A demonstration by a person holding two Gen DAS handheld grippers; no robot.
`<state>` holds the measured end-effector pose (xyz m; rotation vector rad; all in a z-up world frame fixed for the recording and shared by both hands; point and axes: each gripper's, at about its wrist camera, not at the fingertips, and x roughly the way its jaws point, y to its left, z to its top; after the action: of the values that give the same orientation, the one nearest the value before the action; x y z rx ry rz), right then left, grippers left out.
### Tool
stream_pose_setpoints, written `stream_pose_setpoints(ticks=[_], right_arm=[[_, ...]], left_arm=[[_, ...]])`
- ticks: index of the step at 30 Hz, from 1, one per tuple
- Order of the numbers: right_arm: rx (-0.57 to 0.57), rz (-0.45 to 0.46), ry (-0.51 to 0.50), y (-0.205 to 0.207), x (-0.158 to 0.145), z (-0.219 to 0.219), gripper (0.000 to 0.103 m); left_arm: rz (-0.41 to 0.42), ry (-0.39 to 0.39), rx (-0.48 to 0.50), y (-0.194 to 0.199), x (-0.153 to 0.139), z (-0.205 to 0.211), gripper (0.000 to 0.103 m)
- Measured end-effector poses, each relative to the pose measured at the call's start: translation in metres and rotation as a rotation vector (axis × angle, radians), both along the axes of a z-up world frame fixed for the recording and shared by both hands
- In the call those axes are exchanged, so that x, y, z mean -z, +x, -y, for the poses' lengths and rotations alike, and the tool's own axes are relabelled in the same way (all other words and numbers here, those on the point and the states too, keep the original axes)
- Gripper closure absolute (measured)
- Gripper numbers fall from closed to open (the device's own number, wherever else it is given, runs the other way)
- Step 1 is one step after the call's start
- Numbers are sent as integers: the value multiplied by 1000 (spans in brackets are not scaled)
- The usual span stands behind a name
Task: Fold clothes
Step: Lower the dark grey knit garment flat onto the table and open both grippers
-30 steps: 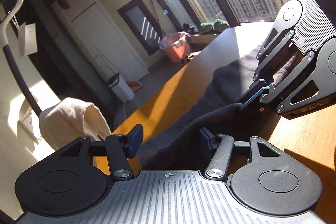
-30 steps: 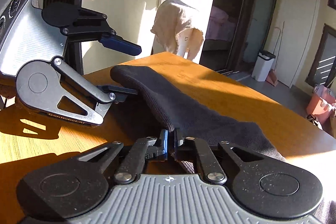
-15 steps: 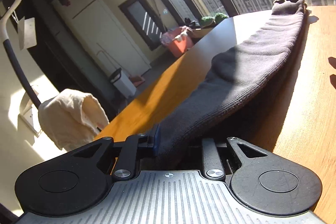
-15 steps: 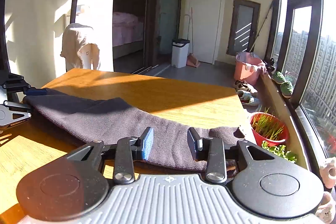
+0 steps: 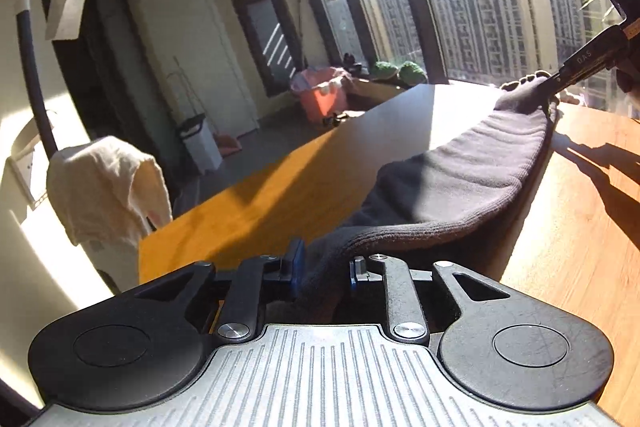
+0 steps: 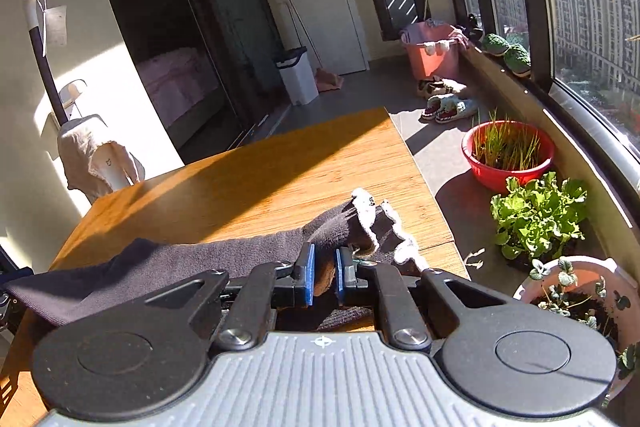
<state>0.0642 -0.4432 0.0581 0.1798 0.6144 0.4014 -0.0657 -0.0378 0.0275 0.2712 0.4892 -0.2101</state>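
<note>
A dark knitted garment (image 5: 472, 163) lies stretched along the wooden table (image 6: 280, 179), its long axis running from the left gripper (image 5: 322, 269) at bottom centre to the right gripper (image 6: 324, 275), each pinching one end, equally near.

left wrist: low, faces window | right wrist: low, faces doorway | shared: table (image 5: 580, 227), cloth (image 6: 160, 267)

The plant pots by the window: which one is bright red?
The red basin full of thin grass blades, farthest from the right gripper. The nearer pot is pale pinkish.
</note>
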Motion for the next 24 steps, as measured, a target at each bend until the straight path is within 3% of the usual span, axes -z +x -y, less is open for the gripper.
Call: stream_pose_setpoints(ticks=[3, 5, 7, 9, 11, 12, 17, 21, 22, 24], right_arm=[[27, 115, -46, 48, -28, -20, 94], [70, 166, -82, 71, -41, -32, 94], [94, 190, -96, 78, -50, -37, 93], [62, 205, -93, 68, -52, -38, 83], [14, 198, -119, 53, -44, -38, 66], [-11, 177, -138, 46, -37, -39, 64], [-85, 16, -137, 39, -3, -51, 64], [-146, -115, -58, 17, 15, -56, 61], [-156, -128, -57, 8, 20, -56, 57], [-175, -152, -61, -8, 32, -58, 31]], left_arm=[[-4, -97, -136, 41, -15, -26, 78], [3, -126, -278, 71, -21, -47, 61], [7, -120, -410, 92, -20, -68, 57], [-27, -161, -480, 93, -16, -85, 57], [-53, -222, -469, 81, -15, -90, 49], [-64, -250, -457, 74, -14, -91, 46], [-143, -343, -276, 53, -11, -59, 20], [-285, -383, -242, 59, 6, -42, 13], [-308, -385, -247, 59, 11, -43, 13], [-323, -382, -247, 61, 22, -47, 13]])
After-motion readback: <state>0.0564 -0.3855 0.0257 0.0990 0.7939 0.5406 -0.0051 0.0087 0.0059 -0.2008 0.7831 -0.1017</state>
